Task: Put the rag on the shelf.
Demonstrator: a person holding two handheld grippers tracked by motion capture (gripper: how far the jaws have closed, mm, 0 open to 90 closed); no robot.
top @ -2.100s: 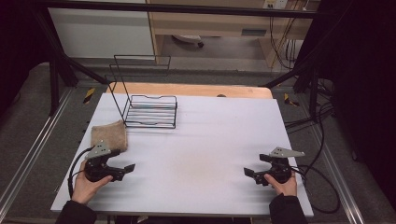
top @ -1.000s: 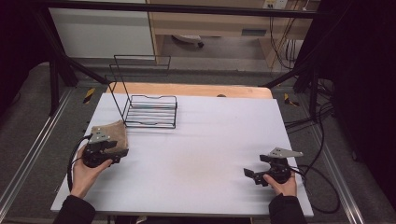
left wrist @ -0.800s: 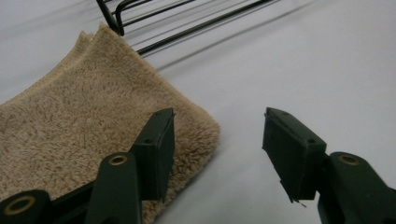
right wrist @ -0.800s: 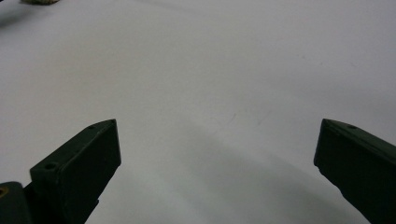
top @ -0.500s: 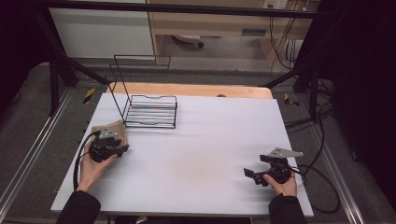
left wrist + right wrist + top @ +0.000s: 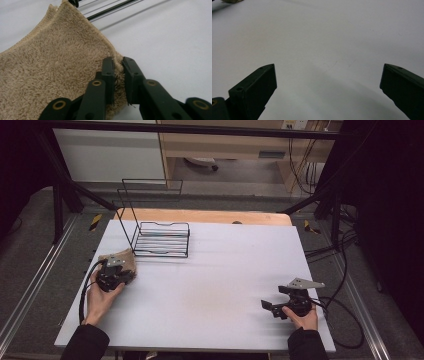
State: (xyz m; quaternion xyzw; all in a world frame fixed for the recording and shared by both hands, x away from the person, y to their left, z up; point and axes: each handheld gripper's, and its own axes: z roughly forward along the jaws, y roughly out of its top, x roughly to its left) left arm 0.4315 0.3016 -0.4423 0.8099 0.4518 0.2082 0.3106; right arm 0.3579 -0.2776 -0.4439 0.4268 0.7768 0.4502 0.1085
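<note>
A tan fluffy towel point(image 6: 121, 258) point(image 6: 50, 75) lies folded on the white table point(image 6: 210, 285) at the left, just in front of a black wire rack point(image 6: 161, 239). My left gripper point(image 6: 116, 276) point(image 6: 118, 65) is at the towel's near edge; its jaws have just been closing and now pinch the towel's right corner between them. My right gripper point(image 6: 270, 309) point(image 6: 328, 80) rests low over bare table at the front right, jaws wide apart with nothing between them.
The wire rack's bars point(image 6: 110, 11) run just beyond the towel. A wooden board point(image 6: 200, 216) lines the table's far edge. Cables point(image 6: 345, 320) trail off the right side. Metal rails point(image 6: 35, 285) flank the table.
The left gripper moved forward from the front left of the table to the towel and shut on its corner. The right gripper stayed where it was.
</note>
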